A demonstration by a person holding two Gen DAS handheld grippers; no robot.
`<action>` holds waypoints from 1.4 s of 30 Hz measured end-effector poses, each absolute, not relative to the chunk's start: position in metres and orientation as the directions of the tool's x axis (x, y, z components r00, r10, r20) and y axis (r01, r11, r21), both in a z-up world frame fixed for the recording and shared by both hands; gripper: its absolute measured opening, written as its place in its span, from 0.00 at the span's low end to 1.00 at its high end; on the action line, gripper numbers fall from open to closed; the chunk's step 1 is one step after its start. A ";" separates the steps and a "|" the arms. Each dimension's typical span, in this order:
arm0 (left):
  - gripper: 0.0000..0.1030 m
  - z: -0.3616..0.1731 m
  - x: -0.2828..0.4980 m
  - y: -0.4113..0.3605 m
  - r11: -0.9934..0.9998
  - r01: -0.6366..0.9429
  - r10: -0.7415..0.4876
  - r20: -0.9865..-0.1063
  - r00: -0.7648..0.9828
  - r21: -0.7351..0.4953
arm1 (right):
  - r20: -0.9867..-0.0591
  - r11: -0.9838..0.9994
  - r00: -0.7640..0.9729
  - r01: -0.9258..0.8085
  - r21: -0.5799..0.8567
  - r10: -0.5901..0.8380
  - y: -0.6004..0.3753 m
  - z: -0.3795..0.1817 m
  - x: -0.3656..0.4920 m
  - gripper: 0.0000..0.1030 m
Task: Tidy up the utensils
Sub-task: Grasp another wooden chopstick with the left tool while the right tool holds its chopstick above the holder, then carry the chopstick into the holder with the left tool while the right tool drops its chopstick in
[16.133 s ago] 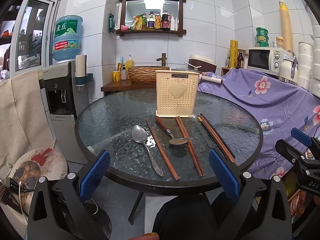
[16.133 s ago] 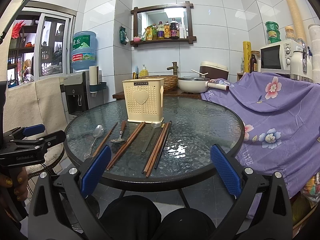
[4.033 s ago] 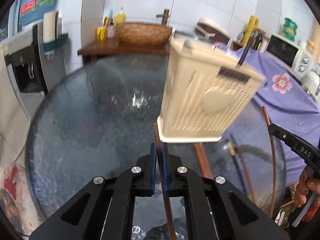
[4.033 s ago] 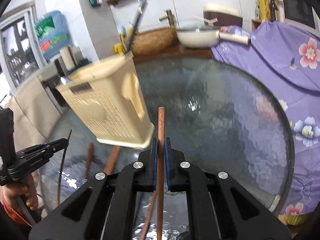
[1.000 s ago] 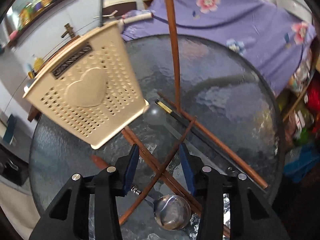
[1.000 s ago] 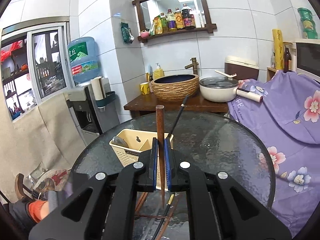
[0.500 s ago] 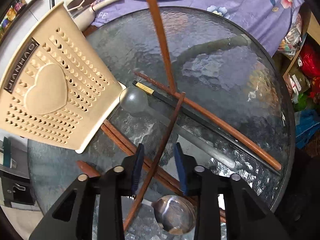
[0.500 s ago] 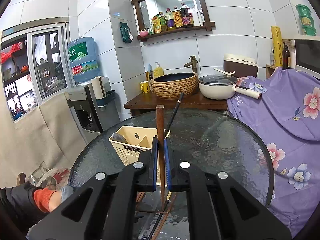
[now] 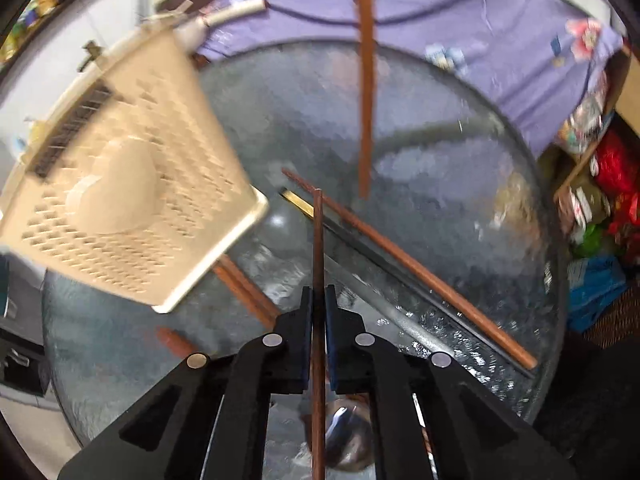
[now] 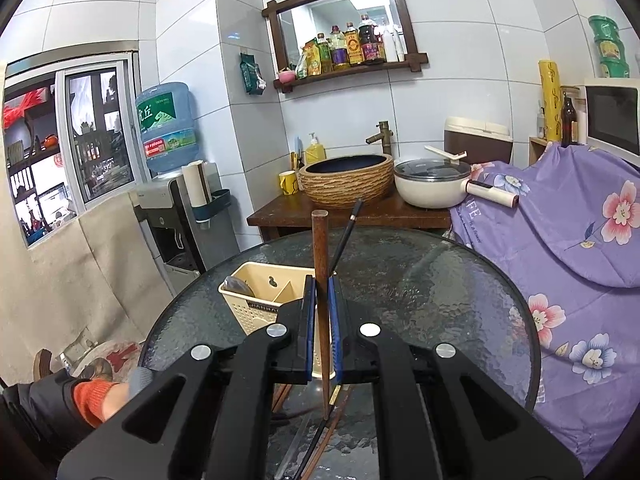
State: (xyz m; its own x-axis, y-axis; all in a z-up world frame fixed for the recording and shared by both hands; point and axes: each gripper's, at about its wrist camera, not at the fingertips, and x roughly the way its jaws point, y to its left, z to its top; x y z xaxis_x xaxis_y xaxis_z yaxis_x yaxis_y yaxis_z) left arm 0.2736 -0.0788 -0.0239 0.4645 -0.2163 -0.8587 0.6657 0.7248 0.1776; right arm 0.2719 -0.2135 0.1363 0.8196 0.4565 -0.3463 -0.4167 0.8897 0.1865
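Left gripper (image 9: 319, 312) pinched tight on a brown chopstick (image 9: 318, 264) — stick runs straight toward 12 o'clock past the pads. Cream utensil holder (image 9: 132, 184) at 10 o'clock, motion-blurred, on the glass table (image 9: 460, 184). Second brown chopstick (image 9: 365, 80) hangs down from 12 o'clock, tip above the glass. A long chopstick (image 9: 404, 264) lies diagonally toward 4 o'clock. Spoon bowl (image 9: 348, 436) at 6 o'clock — probably metal, partly hidden. Purple floral cloth (image 9: 480, 20) at 1 o'clock.

The utensil caddy (image 9: 132, 204) is motion-blurred; the spoon (image 9: 346, 436) sits half hidden behind the left claw (image 9: 319, 312).
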 end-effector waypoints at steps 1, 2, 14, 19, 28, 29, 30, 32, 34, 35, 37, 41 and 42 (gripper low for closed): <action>0.06 -0.016 0.271 -0.075 0.734 0.655 -0.223 -0.847 0.483 0.180 | -0.341 0.891 0.823 -0.415 0.184 0.454 -0.215 0.139 0.271 0.07; 0.06 -0.005 0.268 -0.069 0.747 0.639 -0.234 -0.828 0.509 0.182 | -0.337 0.892 0.826 -0.414 0.182 0.452 -0.216 0.141 0.271 0.07; 0.06 0.113 0.228 -0.006 0.858 0.493 -0.317 -0.607 0.729 0.143 | -0.316 0.851 0.791 -0.479 0.214 0.525 -0.211 0.165 0.270 0.07; 0.06 0.144 0.221 0.002 0.873 0.473 -0.341 -0.548 0.764 0.117 | -0.299 0.823 0.767 -0.523 0.223 0.568 -0.200 0.185 0.270 0.07; 0.06 0.221 0.245 0.023 0.930 0.367 -0.339 -0.385 0.858 -0.001 | -0.213 0.809 0.781 -0.562 0.171 0.588 -0.178 0.244 0.275 0.07; 0.06 0.227 0.251 0.026 0.934 0.356 -0.339 -0.368 0.866 -0.024 | -0.202 0.811 0.786 -0.561 0.164 0.584 -0.175 0.248 0.277 0.07; 0.06 0.231 0.255 0.028 0.937 0.347 -0.338 -0.357 0.871 -0.041 | -0.185 0.820 0.799 -0.552 0.152 0.572 -0.171 0.254 0.279 0.07; 0.06 0.236 0.269 0.030 0.948 0.309 -0.315 -0.330 0.890 -0.074 | -0.157 0.831 0.817 -0.539 0.138 0.555 -0.165 0.259 0.284 0.07; 0.06 0.235 0.282 0.031 0.953 0.284 -0.303 -0.321 0.897 -0.105 | -0.129 0.848 0.839 -0.516 0.122 0.529 -0.161 0.261 0.291 0.07; 0.06 0.231 0.290 0.031 0.953 0.279 -0.304 -0.327 0.895 -0.121 | -0.121 0.854 0.846 -0.506 0.120 0.519 -0.159 0.261 0.295 0.07; 0.06 0.223 0.298 0.029 0.953 0.272 -0.303 -0.340 0.890 -0.136 | -0.114 0.872 0.866 -0.476 0.113 0.487 -0.153 0.257 0.305 0.07; 0.06 0.201 0.311 0.023 0.959 0.253 -0.284 -0.375 0.883 -0.130 | -0.171 0.876 0.860 -0.461 0.143 0.481 -0.143 0.243 0.331 0.01; 0.06 0.195 0.312 0.022 0.960 0.249 -0.279 -0.384 0.880 -0.128 | -0.186 0.875 0.855 -0.465 0.137 0.484 -0.140 0.239 0.334 0.01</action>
State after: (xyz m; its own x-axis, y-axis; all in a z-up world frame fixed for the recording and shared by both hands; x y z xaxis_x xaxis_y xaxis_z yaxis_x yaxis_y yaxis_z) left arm 0.3122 0.0216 0.1955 0.8801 -0.2791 -0.3840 0.2487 0.9601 -0.1280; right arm 0.3336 -0.1397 0.2389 0.8552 0.4837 -0.1863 -0.4648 0.8747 0.1370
